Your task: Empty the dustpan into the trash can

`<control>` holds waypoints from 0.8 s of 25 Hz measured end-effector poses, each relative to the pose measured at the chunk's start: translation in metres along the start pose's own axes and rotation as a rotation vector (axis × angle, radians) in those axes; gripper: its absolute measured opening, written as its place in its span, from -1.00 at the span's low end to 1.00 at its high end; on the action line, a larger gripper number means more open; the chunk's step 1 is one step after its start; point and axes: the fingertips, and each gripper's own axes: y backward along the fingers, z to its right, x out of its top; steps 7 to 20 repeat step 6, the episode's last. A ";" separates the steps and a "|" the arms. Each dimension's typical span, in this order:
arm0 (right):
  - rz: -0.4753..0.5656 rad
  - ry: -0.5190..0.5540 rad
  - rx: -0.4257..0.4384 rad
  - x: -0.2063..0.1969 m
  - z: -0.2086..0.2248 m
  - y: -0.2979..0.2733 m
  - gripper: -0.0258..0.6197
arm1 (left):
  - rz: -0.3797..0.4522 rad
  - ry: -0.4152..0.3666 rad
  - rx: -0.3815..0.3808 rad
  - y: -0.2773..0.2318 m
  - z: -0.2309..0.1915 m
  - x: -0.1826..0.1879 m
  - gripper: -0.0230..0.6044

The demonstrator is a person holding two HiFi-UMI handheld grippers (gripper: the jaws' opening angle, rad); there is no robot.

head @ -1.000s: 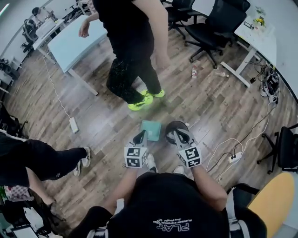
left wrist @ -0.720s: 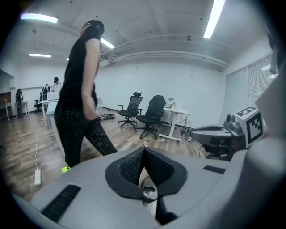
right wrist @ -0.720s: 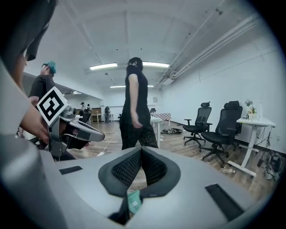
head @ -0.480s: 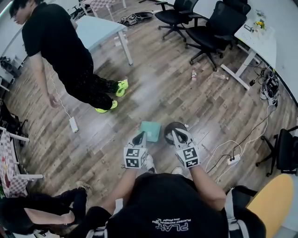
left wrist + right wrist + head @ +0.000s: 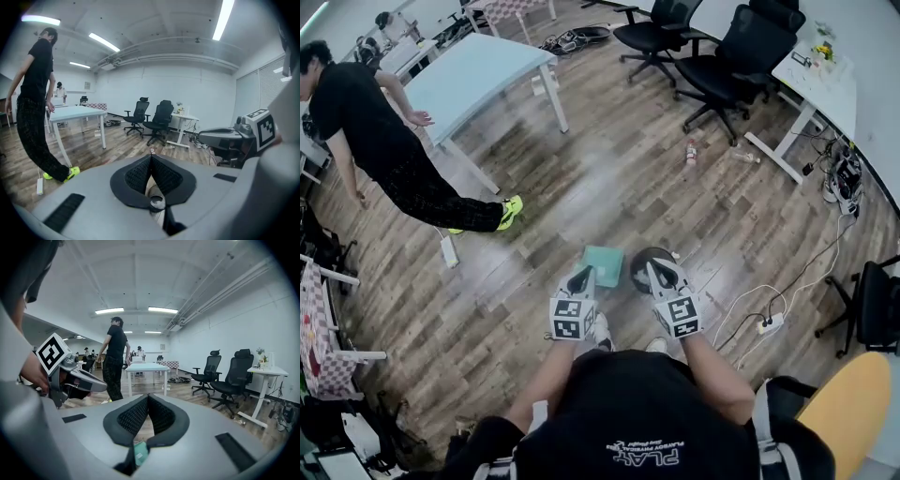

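Since a second ago the person in black (image 5: pixel 389 155) has walked from the middle of the wooden floor (image 5: pixel 609 178) to its far left, while both grippers have kept their place. On the floor the dark round trash can (image 5: pixel 641 267) stands just right of the teal dustpan (image 5: pixel 604 263), which lies flat. The left hand-held gripper (image 5: pixel 580 276) and right hand-held gripper (image 5: pixel 662 272) hover near them, each with its jaws closed together on nothing.

The person in black (image 5: pixel 358 117), earlier standing just beyond the dustpan (image 5: pixel 604 264) at mid-floor, now leans by the pale blue table (image 5: pixel 478 70) near the left edge of the floor (image 5: pixel 619 187), and the second person's legs at the lower left corner are gone.
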 end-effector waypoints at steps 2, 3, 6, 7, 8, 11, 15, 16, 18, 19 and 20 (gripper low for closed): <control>-0.001 0.002 -0.004 0.000 0.002 0.001 -0.85 | 0.000 0.000 0.001 0.000 0.001 0.000 -0.85; -0.001 0.002 -0.007 0.000 0.003 0.001 -0.85 | -0.001 -0.001 0.001 0.000 0.002 0.000 -0.85; -0.005 0.001 -0.013 -0.001 0.005 0.004 -0.85 | -0.004 -0.004 -0.001 0.000 0.004 -0.001 -0.85; -0.005 0.001 -0.013 -0.001 0.005 0.004 -0.85 | -0.004 -0.004 -0.001 0.000 0.004 -0.001 -0.85; -0.005 0.001 -0.013 -0.001 0.005 0.004 -0.85 | -0.004 -0.004 -0.001 0.000 0.004 -0.001 -0.85; -0.005 0.001 -0.013 -0.001 0.005 0.004 -0.85 | -0.004 -0.004 -0.001 0.000 0.004 -0.001 -0.85; -0.005 0.001 -0.013 -0.001 0.005 0.004 -0.85 | -0.004 -0.004 -0.001 0.000 0.004 -0.001 -0.85; -0.005 0.001 -0.013 -0.001 0.005 0.004 -0.85 | -0.004 -0.004 -0.001 0.000 0.004 -0.001 -0.85; -0.005 0.001 -0.013 -0.001 0.005 0.004 -0.85 | -0.004 -0.004 -0.001 0.000 0.004 -0.001 -0.85; -0.005 0.001 -0.013 -0.001 0.005 0.004 -0.85 | -0.004 -0.004 -0.001 0.000 0.004 -0.001 -0.85; -0.005 0.001 -0.013 -0.001 0.005 0.004 -0.85 | -0.004 -0.004 -0.001 0.000 0.004 -0.001 -0.85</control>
